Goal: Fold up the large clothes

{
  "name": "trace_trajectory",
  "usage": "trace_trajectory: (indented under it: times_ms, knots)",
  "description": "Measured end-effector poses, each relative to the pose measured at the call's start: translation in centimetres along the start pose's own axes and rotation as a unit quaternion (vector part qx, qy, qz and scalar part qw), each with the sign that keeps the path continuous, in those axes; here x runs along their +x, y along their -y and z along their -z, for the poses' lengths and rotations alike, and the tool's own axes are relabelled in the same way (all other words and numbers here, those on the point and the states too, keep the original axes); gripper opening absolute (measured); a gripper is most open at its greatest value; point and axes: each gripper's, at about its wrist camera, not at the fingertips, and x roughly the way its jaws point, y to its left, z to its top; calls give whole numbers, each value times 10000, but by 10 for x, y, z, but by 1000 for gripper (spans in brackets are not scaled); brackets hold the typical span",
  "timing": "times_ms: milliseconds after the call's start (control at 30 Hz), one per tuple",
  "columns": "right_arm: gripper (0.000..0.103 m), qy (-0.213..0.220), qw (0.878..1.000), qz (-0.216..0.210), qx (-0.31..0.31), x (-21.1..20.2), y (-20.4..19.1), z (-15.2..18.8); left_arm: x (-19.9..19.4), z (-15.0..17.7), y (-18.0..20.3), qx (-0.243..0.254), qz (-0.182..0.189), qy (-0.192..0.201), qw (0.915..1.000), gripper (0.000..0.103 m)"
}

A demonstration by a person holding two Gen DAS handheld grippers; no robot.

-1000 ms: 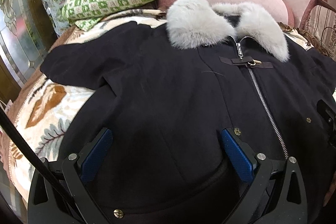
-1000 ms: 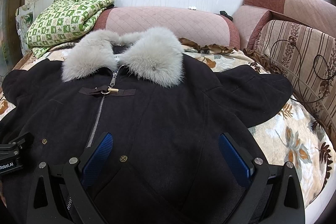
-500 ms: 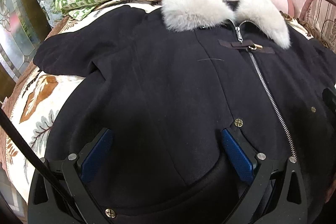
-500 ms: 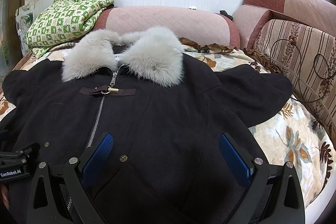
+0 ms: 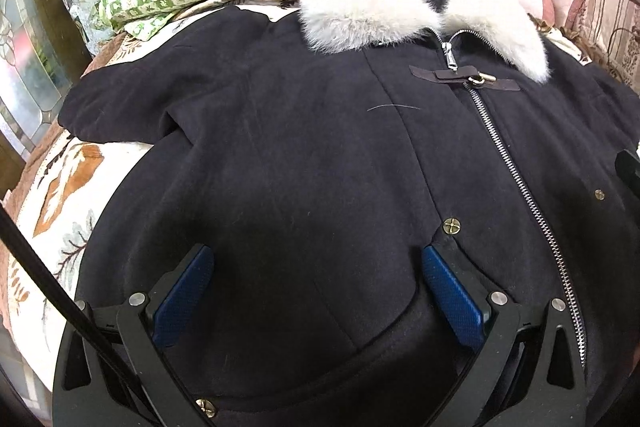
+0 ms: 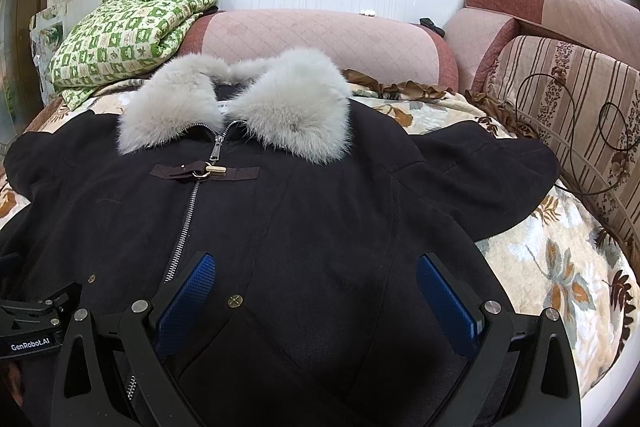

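The left gripper (image 5: 316, 291) has its jaws released, the two blue pads standing wide apart with only dark cloth between them, near a curved pocket seam and a brass rivet. The right gripper (image 6: 316, 291) is the same: jaws spread, nothing grasped, hovering low over the other front panel just beside the zip. Whether either pad touches the fabric cannot be told.

Under both lies the task's thing, a large dark navy wool coat with a pale grey fur collar (image 5: 320, 155), spread face up and zipped on a floral cream bedspread (image 6: 560, 267). Its silver metal zip (image 5: 516, 179) runs up the middle to a brown strap with a brass clasp (image 6: 204, 171) below the collar. One short sleeve (image 5: 120, 111) reaches out to the left, the other sleeve (image 6: 492, 167) to the right, both lying flat and unfolded.

Farther out, a green-and-white patterned quilt (image 6: 128, 31) is heaped in the far left corner against a pink quilted bolster (image 6: 320, 39), and a striped brown cushion (image 6: 568, 107) lines the right side.

Judging from this, the coat is laid out and no fold has yet been made. The next move likely calls for each gripper to travel outward to its own sleeve or side edge, pinch through the thick cloth, and bring it over toward the zip.
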Motion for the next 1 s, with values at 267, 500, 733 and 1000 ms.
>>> trace_trajectory:
  times_ms: [267, 500, 733, 1000]
  knots:
    - [102, 77, 9995, -140, 259, -8, 9, -4, -26, -6, -13, -380, 151, 329, 9986, 103]
    - [102, 138, 9992, -234, 295, -12, 8, -8, -69, -6, -29, -650, -320, 974, 9926, 103]
    - [102, 129, 9992, -258, 282, -12, 7, -9, -82, -16, -58, -857, -308, 847, 9922, 103]
    - [102, 41, 9962, -459, 739, -19, 25, -12, -105, -34, -82, -909, -517, 1225, 9869, 103]
